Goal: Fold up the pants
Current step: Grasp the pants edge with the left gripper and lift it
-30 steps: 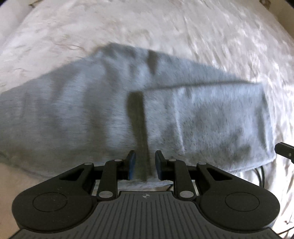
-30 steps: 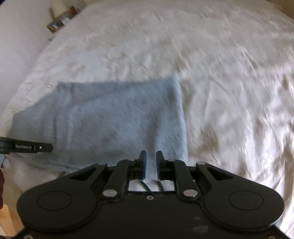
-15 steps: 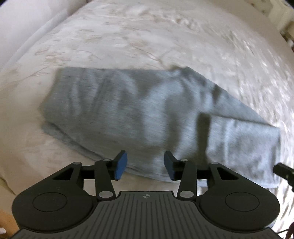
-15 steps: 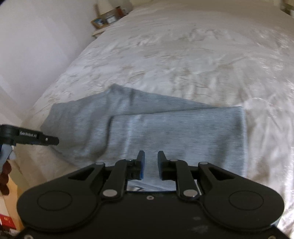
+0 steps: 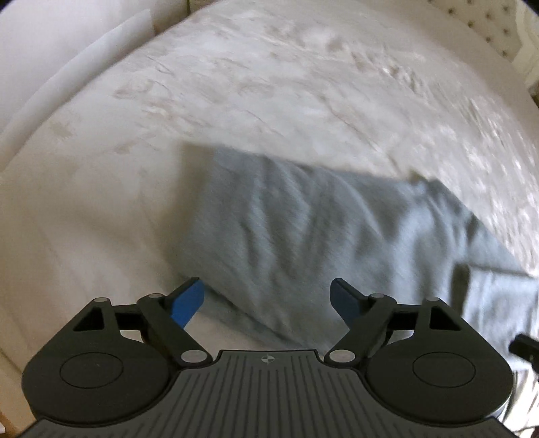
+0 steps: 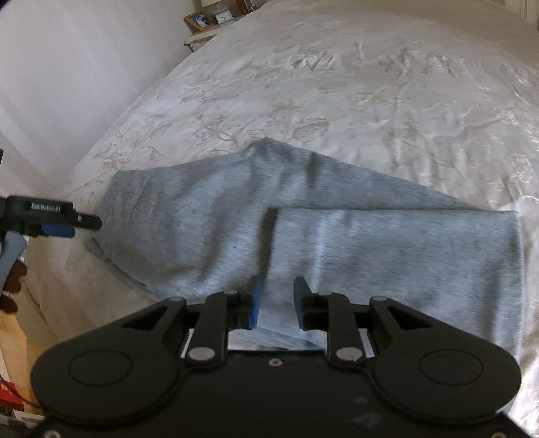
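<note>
Floral bedspread (image 6: 370, 84); framed picture (image 6: 200, 18) beside clock (image 6: 223, 16).

Heathered grey pants (image 6: 337, 242) lie on a cream floral-patterned bedspread (image 6: 370, 84).

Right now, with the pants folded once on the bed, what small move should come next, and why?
Probably bring the left gripper, jaws opening and empty, down onto the unfolded end of the grey pants. The right-hand end is already doubled over; this end lies single on the bedspread.
</note>
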`<state>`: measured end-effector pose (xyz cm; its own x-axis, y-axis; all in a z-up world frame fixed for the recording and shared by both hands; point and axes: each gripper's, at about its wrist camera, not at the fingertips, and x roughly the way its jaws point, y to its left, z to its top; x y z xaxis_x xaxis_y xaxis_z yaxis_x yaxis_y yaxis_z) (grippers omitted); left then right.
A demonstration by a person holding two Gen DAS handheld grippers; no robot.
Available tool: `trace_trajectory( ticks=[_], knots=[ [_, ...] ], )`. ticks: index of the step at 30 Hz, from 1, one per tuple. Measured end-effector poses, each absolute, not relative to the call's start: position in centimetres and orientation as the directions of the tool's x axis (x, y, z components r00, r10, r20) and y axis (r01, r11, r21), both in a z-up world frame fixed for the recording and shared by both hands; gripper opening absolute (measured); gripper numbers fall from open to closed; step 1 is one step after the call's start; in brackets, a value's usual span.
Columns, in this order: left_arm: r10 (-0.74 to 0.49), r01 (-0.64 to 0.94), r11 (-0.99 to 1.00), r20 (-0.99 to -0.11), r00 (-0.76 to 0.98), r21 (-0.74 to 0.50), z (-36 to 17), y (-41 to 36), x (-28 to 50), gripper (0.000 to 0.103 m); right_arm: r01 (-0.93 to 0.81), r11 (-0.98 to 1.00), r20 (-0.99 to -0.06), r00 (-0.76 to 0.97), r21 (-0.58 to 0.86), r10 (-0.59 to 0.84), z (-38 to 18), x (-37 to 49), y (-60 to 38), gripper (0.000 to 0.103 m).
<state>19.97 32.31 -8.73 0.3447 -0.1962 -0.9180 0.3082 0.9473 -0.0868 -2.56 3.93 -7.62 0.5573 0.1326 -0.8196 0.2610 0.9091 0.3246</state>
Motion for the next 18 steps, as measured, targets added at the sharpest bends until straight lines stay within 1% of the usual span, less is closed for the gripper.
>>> trace_trajectory(
  ticks=[2, 3, 6, 10, 12, 13, 14, 16, 18],
  knots=[
    [-0.206, 0.308, 0.947, -0.914, 0.348, -0.096, -8.9, 33.3, 21.8, 0.092, 0.272, 0.907, -0.822, 0.556, 0.322, 0.125, -7.5, -1.7, 4.9, 0.025],
    [-0.212, 0.311, 0.945, -0.913, 0.348, -0.101, -9.1, 33.7, 22.7, 0.093, 0.279, 0.905, -0.823, 0.555, 0.322, 0.121, -7.5, -1.2, 5.4, 0.025],
    [-0.226, 0.333, 0.936, -0.92, 0.32, -0.114, -10.3, 34.3, 25.3, 0.093, 0.301, 0.9, -0.824, 0.557, 0.316, 0.103, -7.3, -0.1, 6.7, 0.025],
    [-0.248, 0.371, 0.917, -0.938, 0.241, -0.147, -13.0, 34.5, 26.8, 0.094, 0.335, 0.889, -0.831, 0.55, 0.313, 0.085, -7.3, 1.0, 8.3, 0.025],
    [-0.263, 0.39, 0.903, -0.949, 0.174, -0.179, -14.8, 34.2, 26.7, 0.094, 0.354, 0.885, -0.838, 0.541, 0.304, 0.072, -7.5, 1.3, 8.8, 0.026],
    [-0.272, 0.4, 0.896, -0.951, 0.147, -0.194, -15.5, 34.1, 26.4, 0.097, 0.362, 0.882, -0.841, 0.537, 0.302, 0.067, -7.6, 1.4, 9.0, 0.026],
    [-0.277, 0.414, 0.887, -0.953, 0.125, -0.204, -16.1, 33.9, 25.9, 0.103, 0.372, 0.878, -0.844, 0.533, 0.301, 0.064, -7.7, 1.5, 9.3, 0.026],
    [-0.292, 0.451, 0.864, -0.952, 0.086, -0.224, -17.2, 33.4, 24.8, 0.102, 0.382, 0.875, -0.849, 0.525, 0.297, 0.059, -7.9, 1.5, 9.7, 0.026],
    [-0.293, 0.494, 0.842, -0.953, 0.08, -0.217, -17.7, 32.8, 23.8, 0.102, 0.392, 0.872, -0.856, 0.515, 0.292, 0.055, -8.1, 1.6, 10.1, 0.026]
  ],
)
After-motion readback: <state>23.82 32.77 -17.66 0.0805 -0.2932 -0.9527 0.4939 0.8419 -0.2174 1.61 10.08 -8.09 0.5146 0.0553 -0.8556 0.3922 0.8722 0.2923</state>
